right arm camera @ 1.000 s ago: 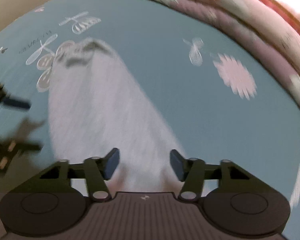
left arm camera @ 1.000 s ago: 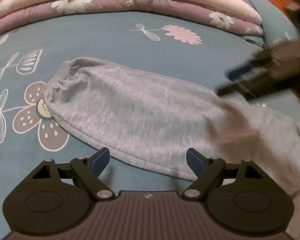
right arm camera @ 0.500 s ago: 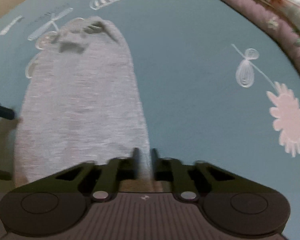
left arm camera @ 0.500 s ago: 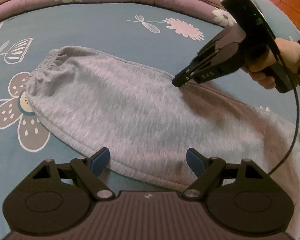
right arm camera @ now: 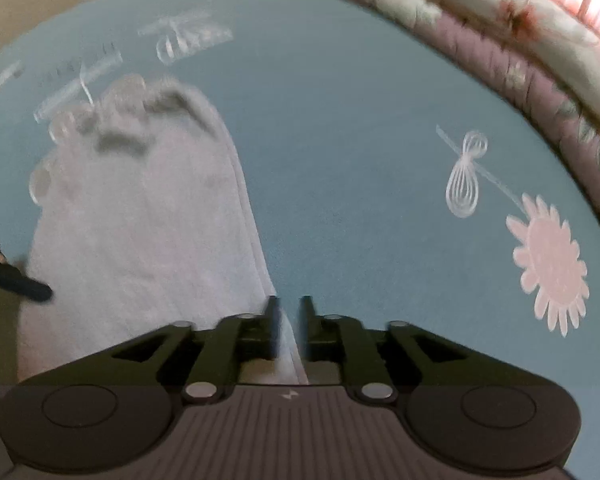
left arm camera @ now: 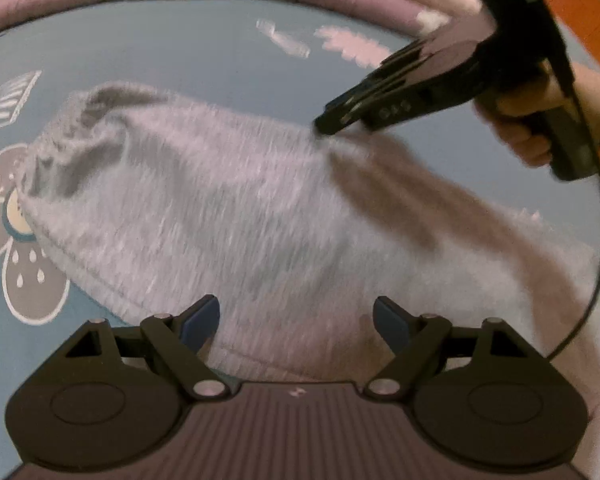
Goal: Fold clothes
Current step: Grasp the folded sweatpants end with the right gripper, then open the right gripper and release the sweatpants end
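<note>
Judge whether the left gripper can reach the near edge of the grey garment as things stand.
Probably yes: the left gripper is open, the grey garment edge lies between its fingers, nothing blocking.

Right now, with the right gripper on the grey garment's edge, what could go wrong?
The right gripper pinches only the far edge of the grey garment, and its jaws have just been opening, so the cloth between them may slip out. The left gripper is open over the near edge, holding nothing; a one-sided pull would likely drag and bunch the cloth.
</note>
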Demonstrator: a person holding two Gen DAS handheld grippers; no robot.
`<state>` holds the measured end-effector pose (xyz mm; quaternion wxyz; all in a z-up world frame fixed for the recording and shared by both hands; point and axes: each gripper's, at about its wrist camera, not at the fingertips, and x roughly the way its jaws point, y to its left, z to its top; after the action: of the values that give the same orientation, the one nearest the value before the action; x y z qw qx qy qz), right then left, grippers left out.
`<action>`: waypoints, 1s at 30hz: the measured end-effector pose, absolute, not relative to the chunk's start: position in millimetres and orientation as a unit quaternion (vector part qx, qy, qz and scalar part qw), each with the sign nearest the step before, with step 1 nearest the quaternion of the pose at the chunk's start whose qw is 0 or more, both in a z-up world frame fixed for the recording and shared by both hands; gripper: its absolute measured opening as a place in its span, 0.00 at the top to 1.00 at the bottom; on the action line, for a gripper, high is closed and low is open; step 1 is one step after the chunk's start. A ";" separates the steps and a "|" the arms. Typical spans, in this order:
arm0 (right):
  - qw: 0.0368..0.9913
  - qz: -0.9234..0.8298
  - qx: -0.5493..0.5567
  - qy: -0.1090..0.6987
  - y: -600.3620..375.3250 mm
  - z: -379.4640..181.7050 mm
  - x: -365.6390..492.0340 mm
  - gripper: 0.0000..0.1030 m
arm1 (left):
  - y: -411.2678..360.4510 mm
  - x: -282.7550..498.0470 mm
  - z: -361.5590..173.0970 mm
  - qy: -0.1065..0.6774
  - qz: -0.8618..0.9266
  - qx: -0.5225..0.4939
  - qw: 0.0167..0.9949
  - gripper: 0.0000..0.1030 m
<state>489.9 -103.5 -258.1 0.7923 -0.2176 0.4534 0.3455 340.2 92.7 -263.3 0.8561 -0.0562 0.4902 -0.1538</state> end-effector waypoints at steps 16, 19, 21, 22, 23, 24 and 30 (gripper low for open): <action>0.778 0.354 -0.221 0.469 -59.2 -274.7 515.0 0.97 | 136.5 373.8 -273.9 0.483 -0.082 -0.042 0.871 0.18; 0.779 0.353 -0.198 0.479 -59.3 -273.4 522.1 0.93 | 143.0 374.5 -274.0 0.485 -0.080 -0.037 0.870 0.18; 0.782 0.361 -0.183 0.473 -57.5 -267.0 523.0 0.70 | 147.0 373.3 -270.7 0.475 -0.085 -0.041 0.875 0.18; 0.788 0.364 -0.174 0.465 -57.0 -263.6 524.2 0.51 | 147.9 373.7 -269.3 0.467 -0.081 -0.038 0.880 0.18; 0.793 0.365 -0.168 0.458 -55.3 -261.7 526.0 0.43 | 148.8 375.0 -269.4 0.465 -0.076 -0.033 0.881 0.18; 0.795 0.361 -0.165 0.458 -51.6 -262.2 529.8 0.43 | 150.2 378.3 -272.6 0.473 -0.067 -0.024 0.878 0.18; 0.781 0.358 -0.173 0.481 -21.5 -281.6 545.3 0.46 | 166.0 378.5 -278.7 0.491 -0.013 -0.009 0.871 0.18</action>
<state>545.3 -21.5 -281.6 0.7815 -0.1731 0.4811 0.3576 378.5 166.0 -278.7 0.8708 -0.0090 0.4914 -0.0126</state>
